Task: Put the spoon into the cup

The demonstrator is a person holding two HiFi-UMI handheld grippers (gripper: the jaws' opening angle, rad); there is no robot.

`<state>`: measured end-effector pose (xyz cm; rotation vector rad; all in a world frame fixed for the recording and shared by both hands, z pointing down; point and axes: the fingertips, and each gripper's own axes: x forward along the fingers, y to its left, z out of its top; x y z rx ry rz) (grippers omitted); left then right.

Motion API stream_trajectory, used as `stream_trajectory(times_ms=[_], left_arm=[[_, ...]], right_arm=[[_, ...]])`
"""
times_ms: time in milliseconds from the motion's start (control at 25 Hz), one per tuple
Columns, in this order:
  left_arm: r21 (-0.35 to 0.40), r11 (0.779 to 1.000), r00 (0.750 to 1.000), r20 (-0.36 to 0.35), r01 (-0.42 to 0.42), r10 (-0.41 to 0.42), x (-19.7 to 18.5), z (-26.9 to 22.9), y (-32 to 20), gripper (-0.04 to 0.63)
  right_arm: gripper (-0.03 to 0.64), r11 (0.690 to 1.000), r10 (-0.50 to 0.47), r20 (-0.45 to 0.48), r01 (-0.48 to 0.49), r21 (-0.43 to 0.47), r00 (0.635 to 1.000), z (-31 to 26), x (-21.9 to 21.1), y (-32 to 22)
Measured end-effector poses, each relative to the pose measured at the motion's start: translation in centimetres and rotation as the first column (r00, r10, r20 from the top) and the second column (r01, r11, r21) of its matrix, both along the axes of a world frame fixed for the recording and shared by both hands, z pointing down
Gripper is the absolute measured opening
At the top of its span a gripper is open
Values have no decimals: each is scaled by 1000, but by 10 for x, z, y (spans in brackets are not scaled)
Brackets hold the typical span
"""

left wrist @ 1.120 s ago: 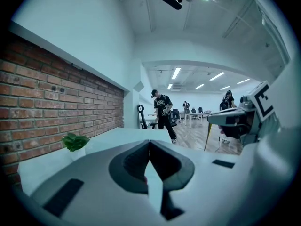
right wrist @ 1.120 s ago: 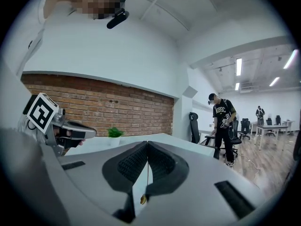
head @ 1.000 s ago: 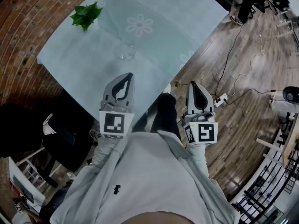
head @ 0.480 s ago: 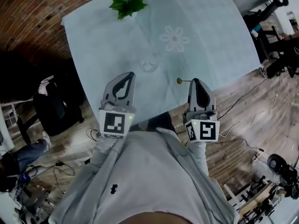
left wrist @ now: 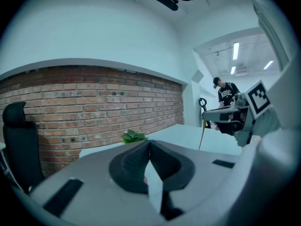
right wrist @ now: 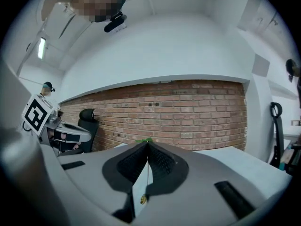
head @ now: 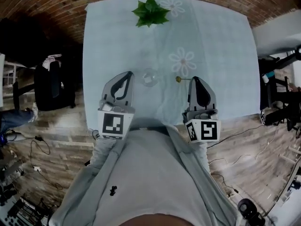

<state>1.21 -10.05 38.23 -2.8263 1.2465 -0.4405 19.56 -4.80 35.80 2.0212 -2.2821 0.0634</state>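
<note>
the view has swung round: the counter [head: 221,55] now sits square in the upper frame, no longer skewed. the right gripper [head: 196,80] has its jaws closed on the spoon [head: 181,79], just right of the cup [head: 150,77] at centre. the left gripper [head: 127,75] has its jaws together, empty. the drop looks close.

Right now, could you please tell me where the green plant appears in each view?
Head view: green plant top centre, at the table's far edge.
Left gripper view: left of centre, below the brick wall.
Right gripper view: a green sliver at centre.
Shared landmark: the brick wall behind it.
</note>
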Motion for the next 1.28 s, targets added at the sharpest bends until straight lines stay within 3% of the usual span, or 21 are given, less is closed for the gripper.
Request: stream_trajectory(times_ms=[160,360,1280], left_arm=[[9,996,996,4,86,-86,-3,-5,1,18],[20,991,991,5,130,-131,-11,-12,2,18],[9,994,993,-45,112,-112,-25,-17,-15,18]], right_arm=[[17,996,-90,3,89,21,996,-9,1,-15],[17,989,-142,26,141,35,990,-13,-5,-25],[17,984,-176,47,175,21,983,-17,-34,-51]])
